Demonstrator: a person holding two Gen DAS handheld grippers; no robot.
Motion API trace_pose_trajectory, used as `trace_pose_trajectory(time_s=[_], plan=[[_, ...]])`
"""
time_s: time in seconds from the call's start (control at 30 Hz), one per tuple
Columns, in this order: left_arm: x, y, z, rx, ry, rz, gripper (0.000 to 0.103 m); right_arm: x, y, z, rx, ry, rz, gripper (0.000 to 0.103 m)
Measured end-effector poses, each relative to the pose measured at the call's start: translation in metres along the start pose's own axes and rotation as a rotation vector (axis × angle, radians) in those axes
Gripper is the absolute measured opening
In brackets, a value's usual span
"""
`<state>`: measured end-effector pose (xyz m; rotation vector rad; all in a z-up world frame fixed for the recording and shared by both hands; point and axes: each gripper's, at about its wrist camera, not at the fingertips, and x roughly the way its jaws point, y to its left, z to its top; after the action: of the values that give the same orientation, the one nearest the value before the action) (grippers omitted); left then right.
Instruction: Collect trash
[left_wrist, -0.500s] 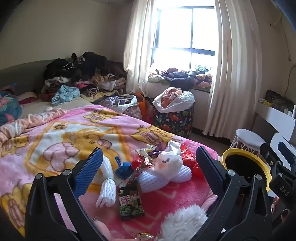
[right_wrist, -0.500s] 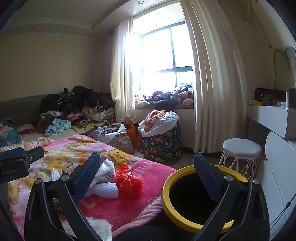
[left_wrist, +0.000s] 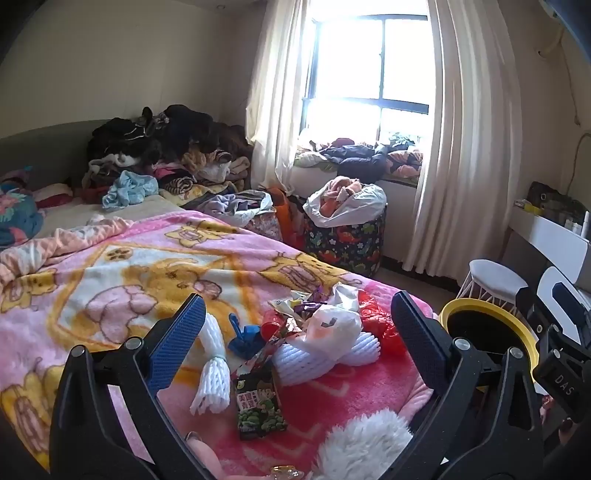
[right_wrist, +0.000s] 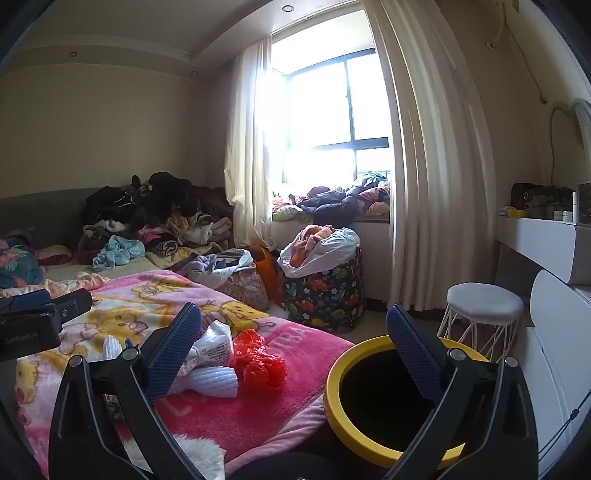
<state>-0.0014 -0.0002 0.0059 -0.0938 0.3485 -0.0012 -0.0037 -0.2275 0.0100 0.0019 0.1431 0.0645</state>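
While spread wide, left tool (left_wrist: 295, 338) and right tool (right_wrist: 293, 341) both empty.

A heap of trash (left_wrist: 314, 339) is spread on the near corner of the blanket (left_wrist: 129, 280), which is laid over the bed. A snack packet (left_wrist: 258, 406) is placed nearest the camera, a foam net sleeve (left_wrist: 212, 373) just left of it. The bin (right_wrist: 384, 402) is set on the floor just beside the bed's right edge. A stool (right_wrist: 484, 310) is found behind the bin; a laundry basket (right_wrist: 325, 291) stands below the window, beyond the bed's foot. Clothes (left_wrist: 159, 147) are piled at the bed's far end.
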Motion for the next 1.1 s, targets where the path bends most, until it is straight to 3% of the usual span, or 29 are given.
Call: trace_pose_trajectory(time_s=[1.1], plan=[[-0.003, -0.001, 0.002, 0.003, -0.007, 0.003, 0.092, -0.009, -0.005, -0.001, 0.019, -0.006, -0.011, 0.098]])
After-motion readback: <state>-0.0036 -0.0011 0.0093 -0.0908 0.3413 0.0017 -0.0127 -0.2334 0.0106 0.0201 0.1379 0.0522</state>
